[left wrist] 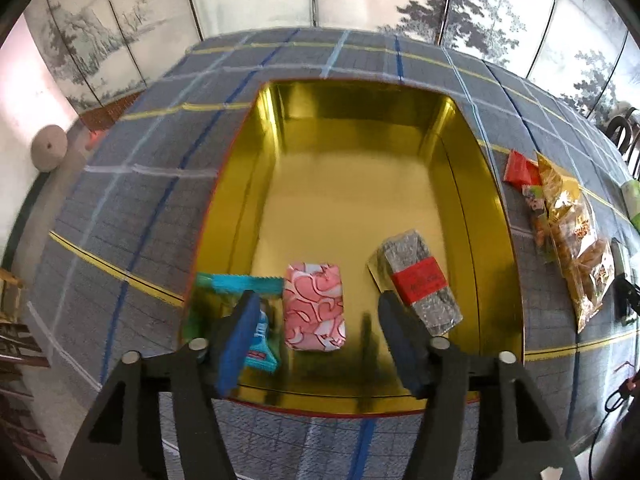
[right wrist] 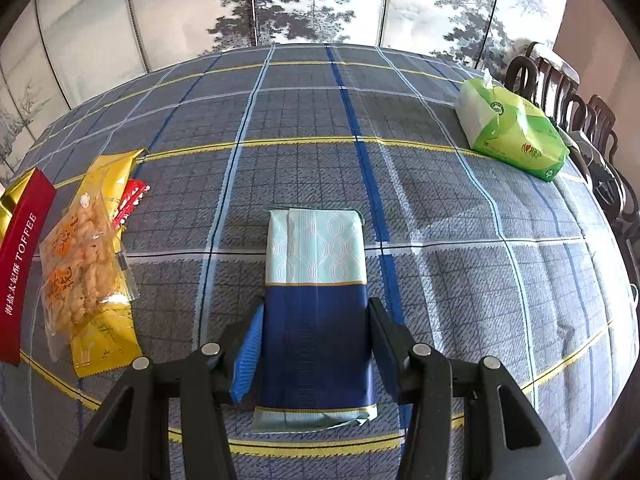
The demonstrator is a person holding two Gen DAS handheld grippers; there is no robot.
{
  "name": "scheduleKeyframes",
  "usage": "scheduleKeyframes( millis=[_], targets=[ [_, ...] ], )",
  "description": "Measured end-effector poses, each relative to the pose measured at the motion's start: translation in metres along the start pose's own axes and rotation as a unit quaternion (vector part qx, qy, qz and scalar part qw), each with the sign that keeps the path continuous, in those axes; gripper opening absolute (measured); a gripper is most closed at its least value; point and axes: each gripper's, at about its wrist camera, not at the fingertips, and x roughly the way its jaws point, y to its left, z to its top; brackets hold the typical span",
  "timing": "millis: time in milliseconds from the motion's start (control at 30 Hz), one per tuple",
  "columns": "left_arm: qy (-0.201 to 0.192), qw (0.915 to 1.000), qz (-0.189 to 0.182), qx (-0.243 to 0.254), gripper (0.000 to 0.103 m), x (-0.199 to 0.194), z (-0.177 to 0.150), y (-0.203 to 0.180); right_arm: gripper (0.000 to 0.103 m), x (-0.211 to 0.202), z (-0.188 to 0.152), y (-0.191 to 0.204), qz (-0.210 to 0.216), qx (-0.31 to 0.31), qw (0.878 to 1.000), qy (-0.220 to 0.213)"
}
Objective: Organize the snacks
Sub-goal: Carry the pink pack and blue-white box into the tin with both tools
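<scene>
In the left wrist view an open gold tin (left wrist: 460,184) sits on the plaid tablecloth. Inside it, along the near side, lie a teal packet (left wrist: 240,284), a pink patterned packet (left wrist: 314,306) and a grey bar with a red band (left wrist: 418,280). My left gripper (left wrist: 319,302) hangs open over the tin, with the pink packet between its fingers but untouched. In the right wrist view my right gripper (right wrist: 316,312) is shut on a long navy and pale-teal packet (right wrist: 316,264), its pads pressing on both sides. Whether that packet rests on the cloth I cannot tell.
A yellow bag of fried snacks (right wrist: 86,264), a small red packet (right wrist: 132,196) and a red toffee box (right wrist: 22,256) lie left of the right gripper. A green tissue pack (right wrist: 516,132) sits far right, near dark wooden chairs (right wrist: 580,120). A painted folding screen stands behind the table.
</scene>
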Motion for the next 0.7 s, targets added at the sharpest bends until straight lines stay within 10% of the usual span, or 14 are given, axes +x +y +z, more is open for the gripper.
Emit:
scheduleKeyframes(
  millis=[367, 700],
  targets=[
    [-0.043, 0.9987, -0.012, -0.022, 0.068, -0.037, 0.003, 0.014, 0.05, -0.041, 0.014, 0.015, 0.023, 0.009, 0.999, -0.043],
    [-0.064, 0.9964, -0.006, -0.055, 0.07, -0.062, -0.007, 0.038, 0.05, -0.082, 0.018, 0.11, 0.118, -0.071, 0.988, -0.069]
  ],
)
